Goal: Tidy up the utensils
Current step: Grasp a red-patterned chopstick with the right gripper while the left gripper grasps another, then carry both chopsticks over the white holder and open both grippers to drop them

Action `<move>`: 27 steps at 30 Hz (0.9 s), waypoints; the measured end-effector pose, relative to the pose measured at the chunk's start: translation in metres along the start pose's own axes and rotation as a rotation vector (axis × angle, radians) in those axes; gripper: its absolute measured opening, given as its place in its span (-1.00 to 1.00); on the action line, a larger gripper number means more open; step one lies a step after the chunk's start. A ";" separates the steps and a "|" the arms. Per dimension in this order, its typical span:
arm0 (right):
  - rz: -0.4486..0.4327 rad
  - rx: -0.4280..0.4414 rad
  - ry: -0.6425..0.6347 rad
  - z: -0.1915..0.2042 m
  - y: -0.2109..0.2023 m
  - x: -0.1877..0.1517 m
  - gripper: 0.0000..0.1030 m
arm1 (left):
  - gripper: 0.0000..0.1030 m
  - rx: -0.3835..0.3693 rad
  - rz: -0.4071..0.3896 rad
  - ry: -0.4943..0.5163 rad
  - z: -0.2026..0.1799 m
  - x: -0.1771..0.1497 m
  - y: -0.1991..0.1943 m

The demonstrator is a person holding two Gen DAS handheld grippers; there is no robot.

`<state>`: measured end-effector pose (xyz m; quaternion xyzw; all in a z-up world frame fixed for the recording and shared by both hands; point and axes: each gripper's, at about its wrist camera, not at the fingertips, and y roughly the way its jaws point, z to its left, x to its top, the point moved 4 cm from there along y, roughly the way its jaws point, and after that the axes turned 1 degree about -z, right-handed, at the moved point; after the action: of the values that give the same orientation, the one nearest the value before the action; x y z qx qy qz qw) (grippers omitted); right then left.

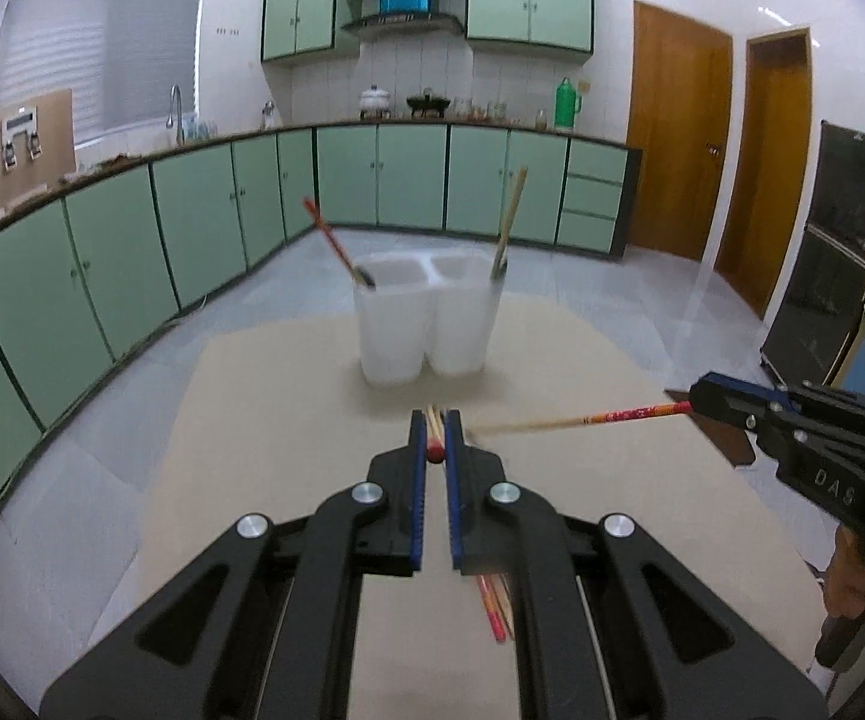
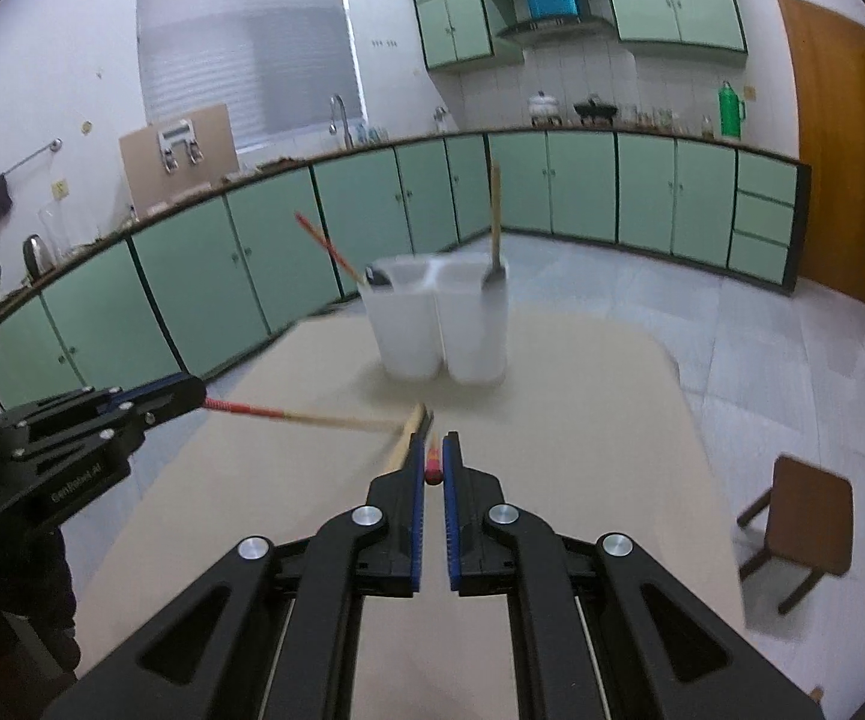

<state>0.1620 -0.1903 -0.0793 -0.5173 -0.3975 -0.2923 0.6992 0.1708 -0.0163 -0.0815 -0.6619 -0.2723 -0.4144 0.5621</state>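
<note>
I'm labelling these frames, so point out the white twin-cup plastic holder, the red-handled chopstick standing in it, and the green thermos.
white twin-cup plastic holder (image 1: 393,342), left wrist view, left cup wall
red-handled chopstick (image 1: 327,234), left wrist view, red shaft
green thermos (image 2: 730,111), right wrist view, body

A home kitchen: green cabinets (image 1: 192,228) run from nine to one o'clock, with a range hood (image 1: 402,21), faucet (image 1: 175,111) and pots (image 1: 375,101) toward twelve.

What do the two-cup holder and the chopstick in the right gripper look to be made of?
The holder looks like translucent white plastic with a frosted, matte finish: light passes softly through its walls. The chopstick held by the right gripper looks like pale wood or bamboo, its held end coated in red patterned paint or lacquer; blur leaves the exact material open.
</note>
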 end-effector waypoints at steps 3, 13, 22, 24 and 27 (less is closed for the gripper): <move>-0.018 0.015 -0.010 0.002 0.001 0.022 -0.89 | -0.91 -0.009 -0.028 0.009 0.000 0.016 -0.001; -0.036 0.059 -0.030 0.008 0.007 0.070 -0.89 | -0.91 -0.053 -0.067 0.021 -0.001 0.047 -0.001; -0.088 0.095 -0.056 0.010 -0.001 0.114 -0.89 | -0.91 -0.083 -0.138 0.038 -0.005 0.080 -0.014; -0.111 0.102 -0.061 0.011 -0.003 0.128 -0.89 | -0.91 -0.087 -0.161 0.046 -0.007 0.091 -0.016; -0.160 0.093 -0.084 0.013 -0.003 0.156 -0.89 | -0.91 -0.084 -0.205 0.063 -0.010 0.110 -0.017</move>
<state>0.2359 -0.1782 0.0581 -0.4628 -0.4796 -0.3065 0.6796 0.2101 -0.0341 0.0221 -0.6404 -0.3032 -0.5012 0.4969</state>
